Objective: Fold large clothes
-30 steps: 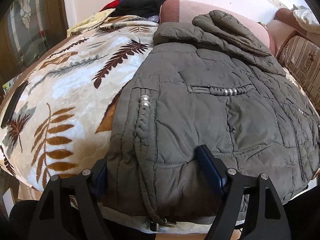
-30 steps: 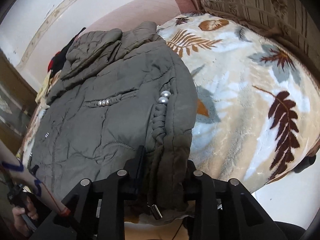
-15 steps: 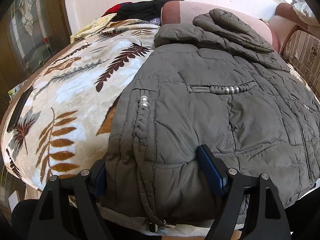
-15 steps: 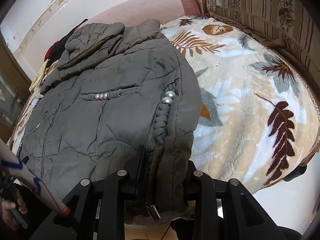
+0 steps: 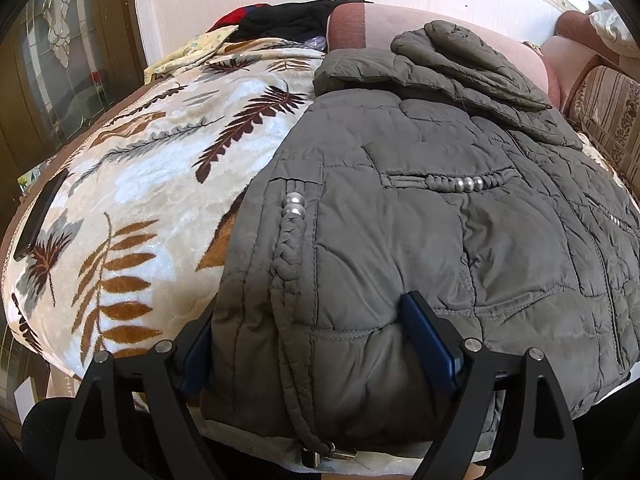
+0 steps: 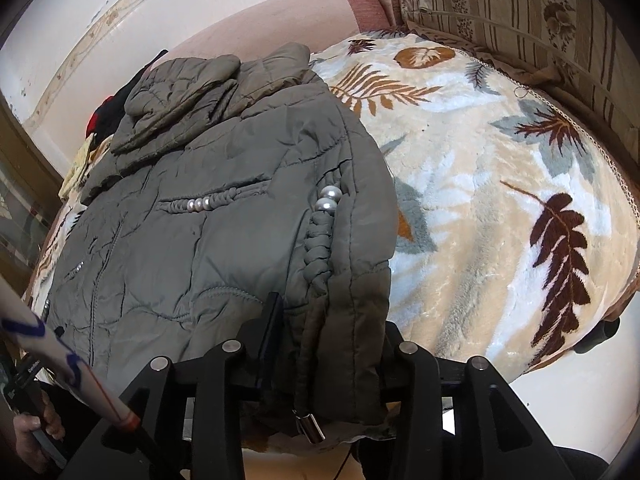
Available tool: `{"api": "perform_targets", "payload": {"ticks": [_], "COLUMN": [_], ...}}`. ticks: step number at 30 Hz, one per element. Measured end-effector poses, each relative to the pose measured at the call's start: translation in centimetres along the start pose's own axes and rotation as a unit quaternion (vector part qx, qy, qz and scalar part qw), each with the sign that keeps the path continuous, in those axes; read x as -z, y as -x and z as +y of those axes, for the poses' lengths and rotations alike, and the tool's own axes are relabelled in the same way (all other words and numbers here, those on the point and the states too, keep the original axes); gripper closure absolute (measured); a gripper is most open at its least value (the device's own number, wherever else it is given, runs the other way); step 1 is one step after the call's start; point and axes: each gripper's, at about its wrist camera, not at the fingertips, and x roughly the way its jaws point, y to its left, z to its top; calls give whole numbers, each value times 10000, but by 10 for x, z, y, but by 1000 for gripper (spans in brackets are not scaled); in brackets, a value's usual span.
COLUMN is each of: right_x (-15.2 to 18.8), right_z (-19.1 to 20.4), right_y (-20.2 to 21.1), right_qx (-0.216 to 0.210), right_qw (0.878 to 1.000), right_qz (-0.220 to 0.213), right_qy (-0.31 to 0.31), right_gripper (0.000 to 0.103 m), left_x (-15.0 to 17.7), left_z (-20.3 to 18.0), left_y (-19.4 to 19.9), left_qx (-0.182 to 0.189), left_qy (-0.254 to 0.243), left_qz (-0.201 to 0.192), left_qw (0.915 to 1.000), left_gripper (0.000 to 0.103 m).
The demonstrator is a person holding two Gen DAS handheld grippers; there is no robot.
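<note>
An olive-grey quilted jacket [image 5: 440, 220] lies flat on a leaf-patterned blanket [image 5: 140, 200], hood folded at the far end, with pearl-trimmed braided pockets. My left gripper [image 5: 308, 312] holds one near corner of its hem; the puffy fabric fills the wide gap, touches both pads, and the jaws are opening. In the right wrist view the same jacket [image 6: 200, 248] has its other hem corner between the fingers of my right gripper [image 6: 332, 312]. Those jaws are opening too, with fabric still against the left finger [image 6: 274, 320] and draped over the right one.
The blanket [image 6: 500, 200] covers a sofa seat with a striped backrest [image 6: 520, 12] along one side. A dark phone [image 5: 36, 224] lies at the blanket's left edge. Black and red clothes [image 5: 288, 20] are piled at the far end. A person's sleeve [image 6: 60, 356] shows at lower left.
The right gripper's fingers have spread apart around the hem corner. The left fingers stand slightly wider. The jacket has stayed where it lay.
</note>
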Motion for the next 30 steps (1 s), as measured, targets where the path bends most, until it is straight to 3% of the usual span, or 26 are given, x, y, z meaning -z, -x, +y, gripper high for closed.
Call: {"api": "perform_targets", "payload": {"ticks": [5,7,13,23,28,30], "right_x": [1,1,2,2,2,2], "right_z": [1,3,8,6,-1,-1], "right_y": [0,1,3,1,3,3], "right_qx": [-21,-31,11,3,-58,-71], "right_qw": [10000,10000,9998,9999,9999,9999], "right_qz": [-8,-21,-70,-42,-48,-39], "right_qy": [13,67,203,127,-79,-102], "right_gripper": [62,69,77,76,65,67], "left_x": [-1,-1,-1,-1,0,0], "left_z": [0,-2,-13,-16,-13,-13], "left_y": [0,1,6,7,9,9], "left_qx": [18,76,-8,11,47,20], "left_qy": [-18,-52,-342,-386,-337,-357], "left_qz": [6,-14,-178,-210,-209,-212], "left_qw": [10000,10000,9993,9990,9992,9991], "left_gripper": [18,25,39,46,47,47]}}
